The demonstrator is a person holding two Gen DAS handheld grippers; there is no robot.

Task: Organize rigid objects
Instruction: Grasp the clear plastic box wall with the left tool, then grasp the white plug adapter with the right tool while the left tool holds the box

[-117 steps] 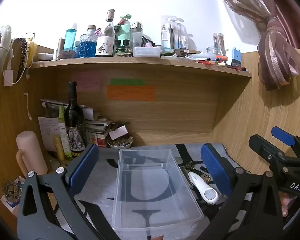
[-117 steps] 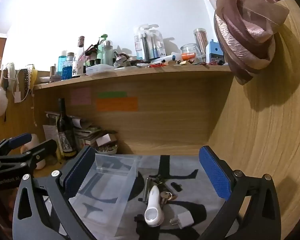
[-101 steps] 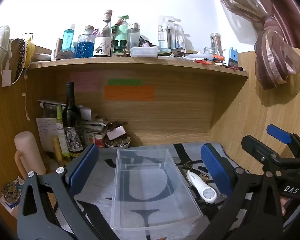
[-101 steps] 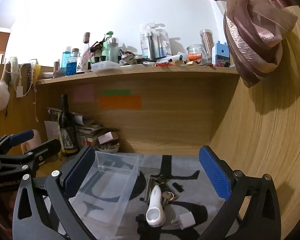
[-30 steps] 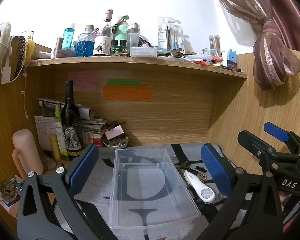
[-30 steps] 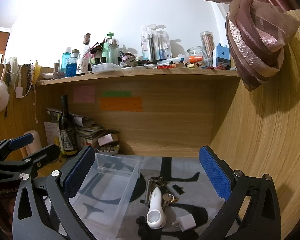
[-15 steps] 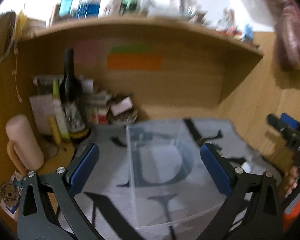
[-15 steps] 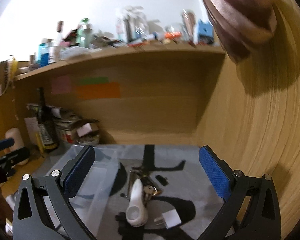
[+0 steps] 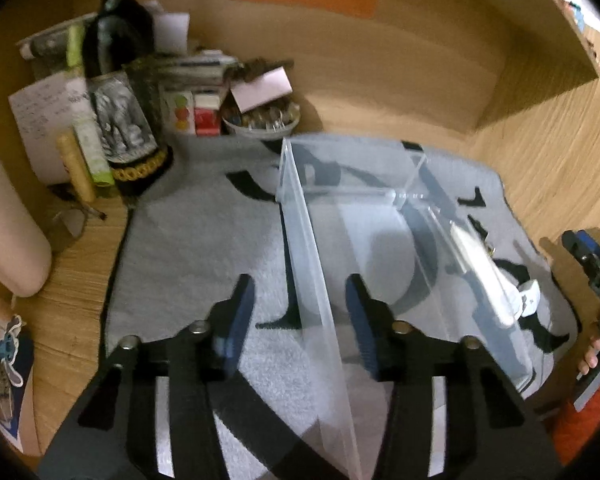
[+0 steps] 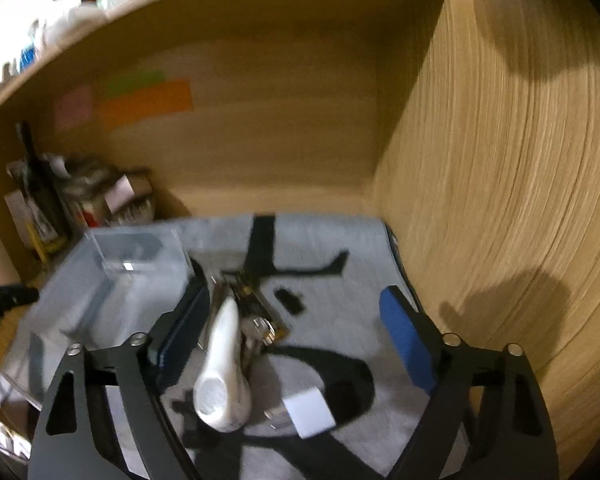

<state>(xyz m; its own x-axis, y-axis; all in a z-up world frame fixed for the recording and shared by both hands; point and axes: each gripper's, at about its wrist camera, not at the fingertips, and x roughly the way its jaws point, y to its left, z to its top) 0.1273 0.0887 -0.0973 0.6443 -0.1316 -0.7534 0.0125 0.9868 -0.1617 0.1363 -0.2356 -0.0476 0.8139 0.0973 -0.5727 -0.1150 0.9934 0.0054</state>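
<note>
Your left claw stands with its blue-padded jaws apart, straddling the near left wall of the clear rectangular plastic bin; one pad is outside the wall, the other inside, and neither visibly presses on it. The bin rests on the grey fabric mat with black lettering, which covers the wooden table.

Your right claw is likewise parted and holds nothing. Its left pad sits just beside the white elongated plastic handheld device, which lies on the mat between the jaws. Touching the device on its right is a cluster of metal keys; the frame is blurred and their number cannot be told. A small white cube-shaped charger plug lies near the device's broad end, and a small black flat piece lies just beyond the keys. The bin stands immediately left of this group.

Beyond the bin, at the back left corner, you have a dark glass wine bottle, a small bowl of mixed trinkets and a pale pink cylinder.
</note>
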